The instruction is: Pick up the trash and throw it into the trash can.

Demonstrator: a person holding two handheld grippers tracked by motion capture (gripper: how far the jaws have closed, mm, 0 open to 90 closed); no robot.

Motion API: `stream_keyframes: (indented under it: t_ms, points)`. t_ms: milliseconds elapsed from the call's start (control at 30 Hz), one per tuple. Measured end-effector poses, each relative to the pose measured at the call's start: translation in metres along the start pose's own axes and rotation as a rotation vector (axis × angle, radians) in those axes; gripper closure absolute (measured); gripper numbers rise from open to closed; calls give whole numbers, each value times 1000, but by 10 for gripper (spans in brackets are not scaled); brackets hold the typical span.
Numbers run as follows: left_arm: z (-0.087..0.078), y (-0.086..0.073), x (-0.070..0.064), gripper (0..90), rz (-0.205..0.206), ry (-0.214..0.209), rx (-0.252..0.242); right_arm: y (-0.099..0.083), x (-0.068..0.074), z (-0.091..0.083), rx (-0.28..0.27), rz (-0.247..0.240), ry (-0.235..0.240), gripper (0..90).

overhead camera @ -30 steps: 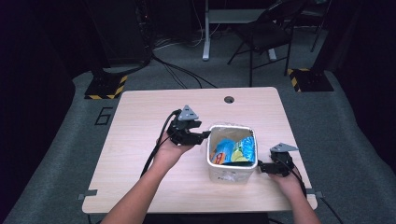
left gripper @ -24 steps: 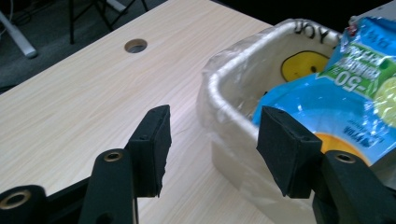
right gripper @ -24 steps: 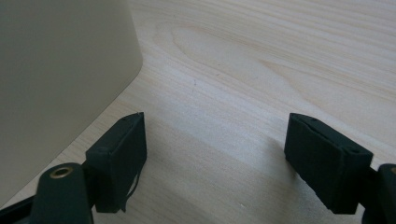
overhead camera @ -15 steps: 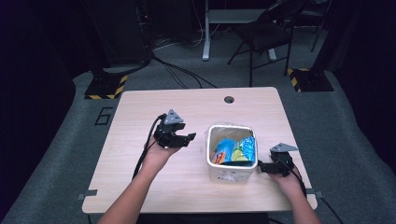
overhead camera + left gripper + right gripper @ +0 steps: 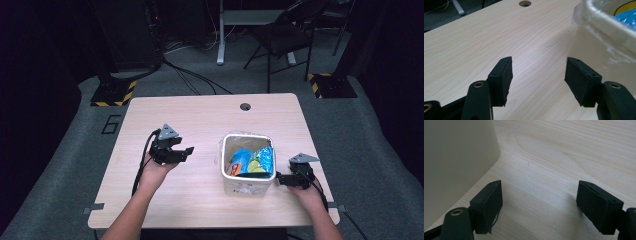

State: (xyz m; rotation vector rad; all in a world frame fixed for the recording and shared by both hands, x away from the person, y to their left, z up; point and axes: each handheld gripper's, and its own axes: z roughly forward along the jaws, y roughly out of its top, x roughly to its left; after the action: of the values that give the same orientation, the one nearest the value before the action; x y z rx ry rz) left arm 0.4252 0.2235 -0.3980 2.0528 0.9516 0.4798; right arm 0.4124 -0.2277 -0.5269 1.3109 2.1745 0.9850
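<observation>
Pale wooden table (image 5: 210, 120) under dim light, lined white bin (image 5: 247, 186) of bright wrappers at 4 o'clock, left gripper (image 5: 181, 151) at 9 o'clock of it and right gripper (image 5: 280, 179) just beside at 3 o'clock, both gaping empty, probably for steadying.

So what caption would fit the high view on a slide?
Two open hand-held claws, left and right, flank a lined bin of wrappers on a wooden table.

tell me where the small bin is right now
In the high view the small bin stands on the table, right of centre near the front edge, with the right gripper close beside it and the left gripper farther off.
</observation>
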Motion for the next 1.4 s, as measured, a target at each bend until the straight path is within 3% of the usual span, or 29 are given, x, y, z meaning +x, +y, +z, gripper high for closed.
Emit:
stream_keyframes:
  t_ms: [300,500,700,1400]
  points:
    - [-1,-26,17,388,-42,21,23,0,0,0,0,0,0,202]
    - [0,-42,23,387,-44,45,39,0,0,0,0,1,-1,203]
    - [5,-60,28,384,-42,41,60,0,0,0,-1,4,-3,203]
    - [16,-105,45,378,-88,68,107,0,0,0,0,0,0,203]
